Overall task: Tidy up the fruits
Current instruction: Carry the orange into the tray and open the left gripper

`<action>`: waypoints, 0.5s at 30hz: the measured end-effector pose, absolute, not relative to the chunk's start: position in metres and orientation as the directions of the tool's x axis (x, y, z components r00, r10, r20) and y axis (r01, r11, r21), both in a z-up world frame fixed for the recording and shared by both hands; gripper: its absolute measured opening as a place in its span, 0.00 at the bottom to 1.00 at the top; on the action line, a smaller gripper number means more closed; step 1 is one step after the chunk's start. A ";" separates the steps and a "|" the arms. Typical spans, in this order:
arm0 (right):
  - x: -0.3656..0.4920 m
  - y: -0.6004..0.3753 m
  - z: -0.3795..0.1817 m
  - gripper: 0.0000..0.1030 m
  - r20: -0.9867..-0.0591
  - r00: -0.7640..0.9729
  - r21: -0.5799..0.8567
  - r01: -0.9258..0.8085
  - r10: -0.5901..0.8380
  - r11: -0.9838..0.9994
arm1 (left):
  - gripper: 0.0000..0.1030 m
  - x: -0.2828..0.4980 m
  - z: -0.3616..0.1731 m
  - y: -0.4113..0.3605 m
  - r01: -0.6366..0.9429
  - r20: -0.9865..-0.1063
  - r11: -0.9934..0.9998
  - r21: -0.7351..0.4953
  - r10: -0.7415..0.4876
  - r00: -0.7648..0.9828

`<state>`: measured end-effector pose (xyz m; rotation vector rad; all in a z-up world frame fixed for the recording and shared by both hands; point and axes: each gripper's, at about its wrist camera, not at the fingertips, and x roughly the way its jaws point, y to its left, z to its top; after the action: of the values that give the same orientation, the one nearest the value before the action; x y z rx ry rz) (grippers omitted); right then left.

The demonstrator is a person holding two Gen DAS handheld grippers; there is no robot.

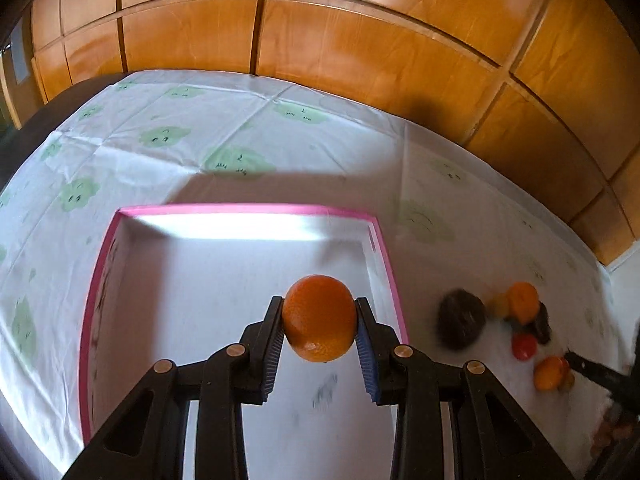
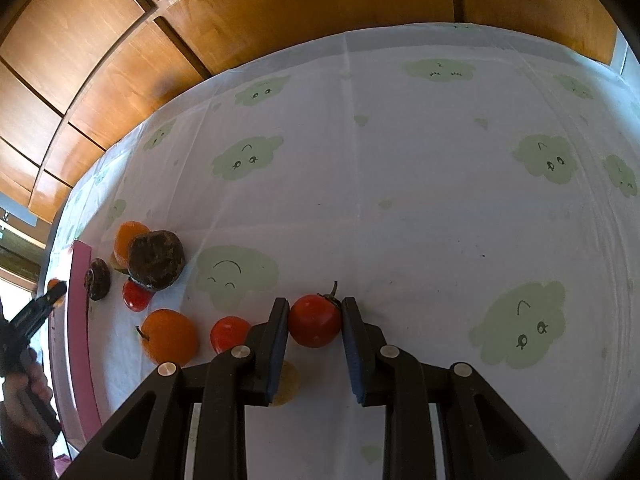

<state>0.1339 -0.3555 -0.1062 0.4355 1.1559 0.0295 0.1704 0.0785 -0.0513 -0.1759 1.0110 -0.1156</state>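
My left gripper [image 1: 319,320] is shut on an orange [image 1: 319,318] and holds it above the white inside of a pink-rimmed box [image 1: 248,209]. My right gripper [image 2: 315,320] is shut on a red tomato [image 2: 314,321] with a stem, just above the tablecloth. Loose fruit lies right of the box: a dark avocado [image 2: 156,261], an orange fruit [image 2: 170,336], a small tomato [image 2: 229,333], another tomato [image 2: 135,295]. The same pile shows blurred in the left wrist view [image 1: 520,320].
A white tablecloth [image 2: 420,208] with green cloud faces covers the table. Wooden panelled wall [image 1: 360,40] runs along the far edge. A small dark fruit [image 2: 96,279] lies against the box's pink side [image 2: 78,280]. A yellow fruit [image 2: 286,384] sits under my right gripper.
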 end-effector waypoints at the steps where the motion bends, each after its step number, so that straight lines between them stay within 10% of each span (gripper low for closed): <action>1: 0.134 -0.355 -0.106 0.25 -0.879 0.412 0.344 0.196 0.241 0.918 | 0.33 0.177 -0.052 0.078 0.015 -0.833 0.979 -0.203 -0.180 0.522; 15: 0.134 -0.352 -0.105 0.25 -0.881 0.413 0.328 0.186 0.229 0.926 | 0.51 0.161 -0.037 0.081 -0.047 -0.814 0.988 -0.146 -0.093 0.573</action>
<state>0.1340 -0.3524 -0.1048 0.4078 1.1538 0.0282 0.1613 0.0813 -0.0373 -0.1581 0.9611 -0.0267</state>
